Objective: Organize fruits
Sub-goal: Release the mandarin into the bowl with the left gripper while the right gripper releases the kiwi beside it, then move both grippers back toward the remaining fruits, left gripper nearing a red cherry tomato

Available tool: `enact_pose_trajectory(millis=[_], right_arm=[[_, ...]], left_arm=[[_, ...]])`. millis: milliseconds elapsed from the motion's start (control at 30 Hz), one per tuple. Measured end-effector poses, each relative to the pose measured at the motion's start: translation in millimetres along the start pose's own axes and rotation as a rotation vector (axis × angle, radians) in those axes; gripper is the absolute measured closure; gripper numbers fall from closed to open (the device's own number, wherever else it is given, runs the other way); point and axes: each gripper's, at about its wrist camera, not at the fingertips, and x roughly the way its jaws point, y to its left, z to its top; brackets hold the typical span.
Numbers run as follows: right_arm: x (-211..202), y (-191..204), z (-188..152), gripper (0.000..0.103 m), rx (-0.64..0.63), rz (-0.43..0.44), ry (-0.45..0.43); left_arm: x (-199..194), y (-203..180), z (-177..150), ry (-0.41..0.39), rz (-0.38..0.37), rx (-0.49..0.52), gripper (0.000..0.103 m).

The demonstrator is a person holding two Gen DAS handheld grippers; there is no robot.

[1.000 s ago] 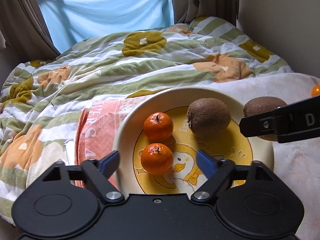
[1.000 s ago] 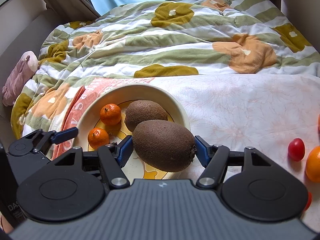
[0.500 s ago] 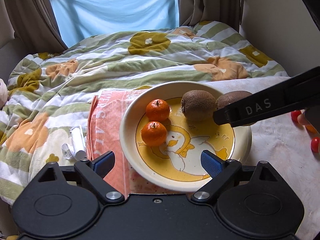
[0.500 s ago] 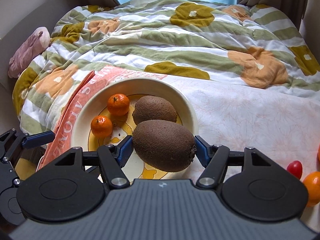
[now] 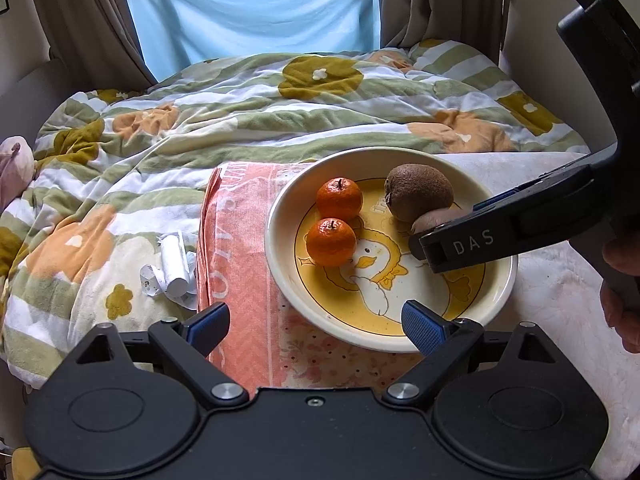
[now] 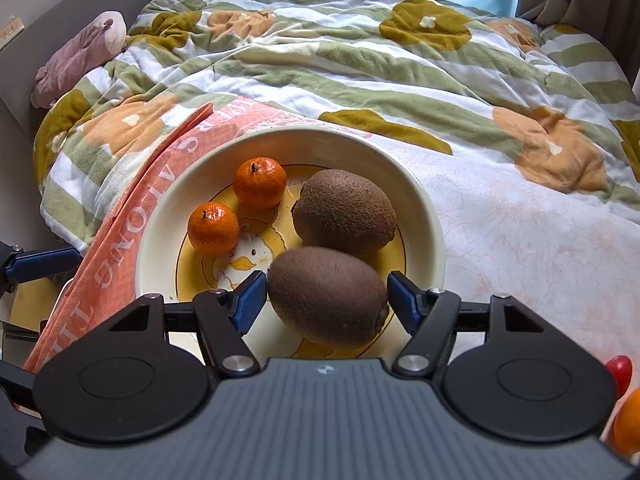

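Note:
A cream plate with a yellow duck picture lies on the bed and holds two mandarins and a kiwi. My right gripper is over the plate's near right part. Its jaws have spread, with a small gap on each side of a second kiwi, which looks blurred between them. In the left wrist view that kiwi peeks out behind the right gripper's finger. My left gripper is open and empty, just short of the plate's near rim.
An orange printed towel lies under the plate's left side on a striped flowered quilt. Crumpled white paper lies left of the towel. A red cherry tomato and an orange fruit lie to the right. A pink plush toy sits far left.
My right gripper moved in over the plate and its jaws opened off the kiwi. My left gripper drew back and up from the plate.

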Motion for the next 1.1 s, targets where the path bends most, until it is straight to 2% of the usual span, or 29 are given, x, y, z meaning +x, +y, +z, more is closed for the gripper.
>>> enact_pose_trajectory(millis=[33,67,267,567,1100], right_arm=[[-1,1,0,0.004,-0.013,0.0,-0.009],[-2,2,1,0.0,-0.022,-0.001,-0.014],[-16,-7,-5,0.0,0.029,0.044,-0.09],[-42,-8,-3,0.0,0.012,0.022,-0.087],[-130,-25,-16,0.0,0.105,-0.013,-0.188]], left_arm=[[0,0,0,0.001,0.0,-0.001,0.008],[0,-1,0,0.002,0.0,-0.001,0.008],[-4,-2,1,0.002,0.001,-0.002,0.008],[-21,0,10,-0.021,0.01,-0.035,0.008],[-71,-14,23,-0.126,-0.01,-0.01,0.007]])
